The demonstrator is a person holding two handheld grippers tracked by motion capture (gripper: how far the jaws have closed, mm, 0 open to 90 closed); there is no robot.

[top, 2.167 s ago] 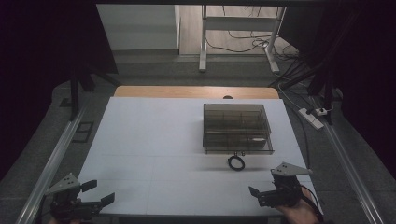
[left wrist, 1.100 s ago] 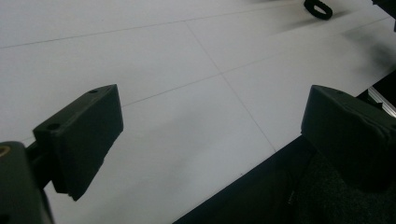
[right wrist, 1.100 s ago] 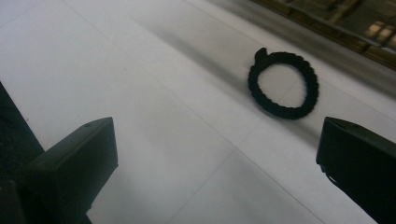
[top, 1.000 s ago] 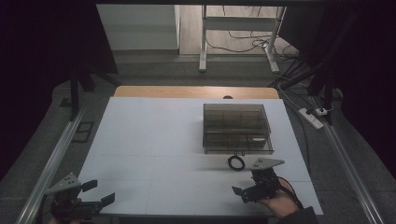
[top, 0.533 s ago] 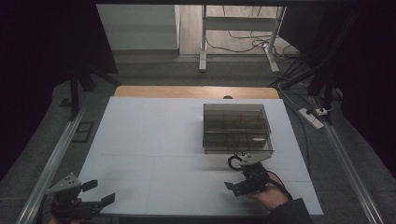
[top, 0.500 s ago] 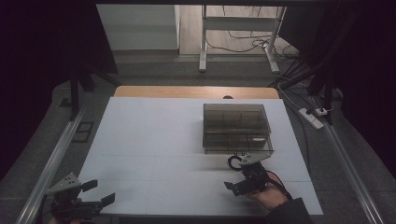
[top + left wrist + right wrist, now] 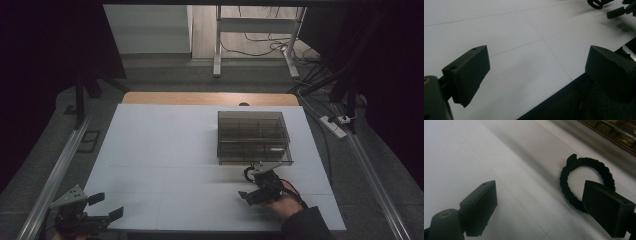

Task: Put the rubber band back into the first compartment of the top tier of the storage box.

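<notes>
**Right gripper down at black hair tie, jaws wide, nothing gripped**

Seen from the high view: white table [image 7: 165, 150], dark clear compartment box [image 7: 254, 137] on its right half, toward the far side. Black braided hair tie [image 7: 248, 173] flat on the table, just in front of the box's near edge, at the left part of that edge. Not inside any compartment.

Right gripper [image 7: 256, 189] low over the table just beside the hair tie, hand [image 7: 281, 205] and dark sleeve in from the bottom right. In the right gripper view: hair tie [image 7: 584, 180] lying as an open ring with a small knot or nub at its top left, box edge [image 7: 614, 132] across the top right corner. Right-hand jaw in that view overlapped the near part of the ring; left-hand jaw well apart from it, over bare table. Jaws spread wide, just been closing a little, pads not pressing on anything. Ring not between the jaws as a whole; touching or just above, could not tell.

Left gripper [image 7: 95, 216] at the near left corner of the table, well apart from the hair tie and box. In the left gripper view [image 7: 534, 72]: jaws wide apart, only bare table and its near edge between them, nothing held. Right gripper's jaw tip [image 7: 616, 12] and part of the hair tie [image 7: 596, 3] far off at top right of that view.
</notes>
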